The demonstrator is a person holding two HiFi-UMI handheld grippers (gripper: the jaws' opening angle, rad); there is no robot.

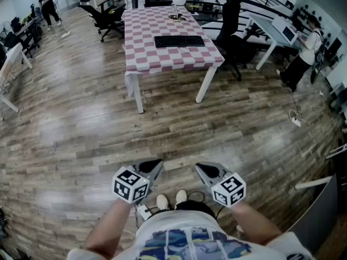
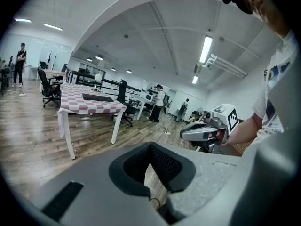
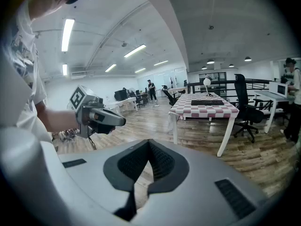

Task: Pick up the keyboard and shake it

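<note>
A black keyboard [image 1: 179,40] lies flat on a table [image 1: 146,58] with a red-and-white checked cloth, far across the wooden floor. It also shows small in the left gripper view as the keyboard [image 2: 98,97] and in the right gripper view as the keyboard [image 3: 207,102]. My left gripper [image 1: 156,166] and right gripper [image 1: 201,170] hover close to my body, side by side, well short of the table. Both are shut with nothing between the jaws. Each gripper view shows the other gripper beside it.
A white lamp [image 1: 178,0] stands at the table's far end, a small white object [image 1: 185,50] lies by the keyboard. Black office chairs [image 1: 233,34] flank the table. A person [image 1: 303,50] stands at a desk on the right, another person [image 1: 47,6] far left. A cable and plug [image 1: 295,119] lie on the floor.
</note>
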